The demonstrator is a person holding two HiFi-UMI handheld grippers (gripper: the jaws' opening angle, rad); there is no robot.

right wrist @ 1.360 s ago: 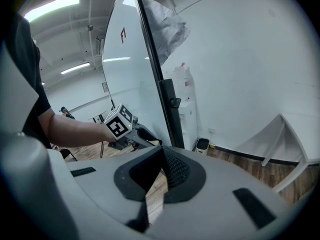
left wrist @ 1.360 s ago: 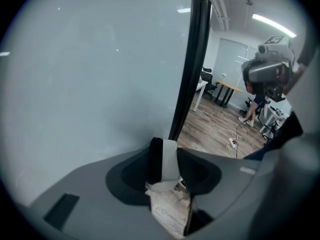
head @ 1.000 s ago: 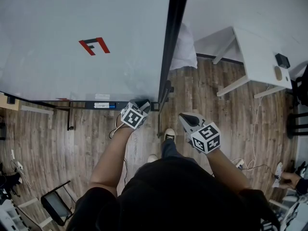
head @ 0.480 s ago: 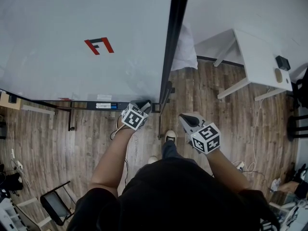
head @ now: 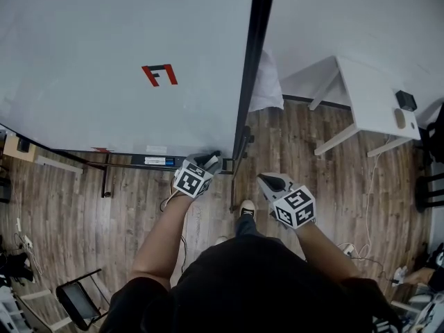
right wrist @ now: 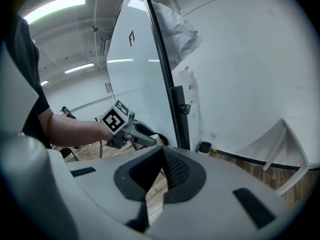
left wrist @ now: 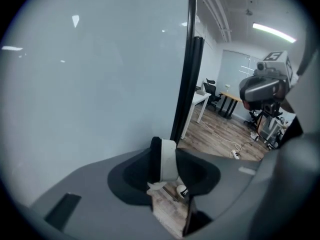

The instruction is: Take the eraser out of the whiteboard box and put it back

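My left gripper (head: 210, 162) clamps the eraser (left wrist: 169, 158), already out of the whiteboard box (head: 139, 161) at the whiteboard (head: 104, 40)'s lower right corner; putting it back remains. My right gripper (right wrist: 161, 170) is closed and empty.

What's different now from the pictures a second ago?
The left gripper, clamped on the eraser, seems to have risen slightly by the right end of the whiteboard box; the head camera also shifted. The right gripper stayed put, empty, and the whiteboard looks unchanged.
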